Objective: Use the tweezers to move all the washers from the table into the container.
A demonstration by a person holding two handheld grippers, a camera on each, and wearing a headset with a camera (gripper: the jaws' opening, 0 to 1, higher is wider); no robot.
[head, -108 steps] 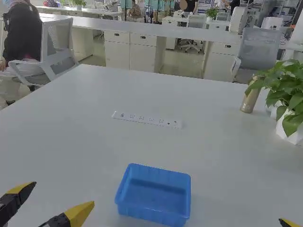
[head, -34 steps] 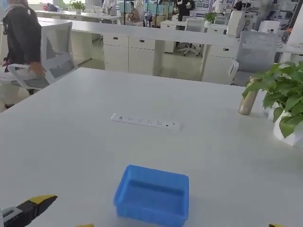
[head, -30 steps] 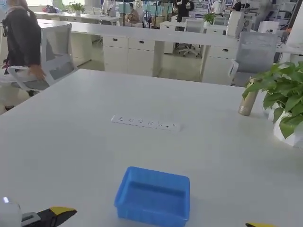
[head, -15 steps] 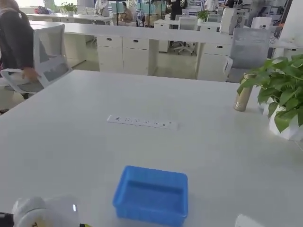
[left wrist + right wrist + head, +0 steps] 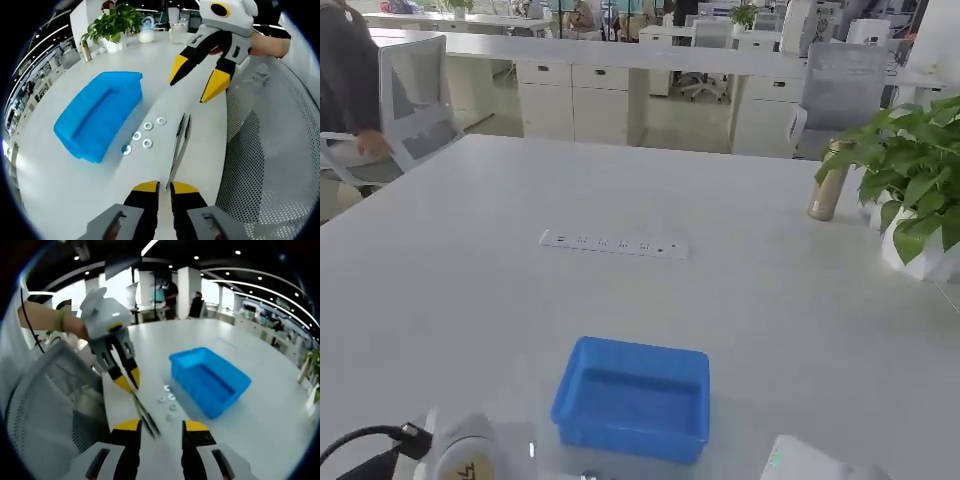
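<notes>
Here, tweezers (image 5: 179, 145) at tips of left hand-held gripper (image 5: 165, 186), washers (image 5: 147, 143) beside

White right gripper (image 5: 192, 90), yellow-tipped blk jaws

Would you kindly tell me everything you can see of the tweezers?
The tweezers look like slim, silvery metal, with two thin arms that converge toward the left gripper. They lie flat on the white table, beside the washers and near the blue container. Their near end reaches that gripper's almost closed jaws; whether it is gripped is unclear.
</notes>
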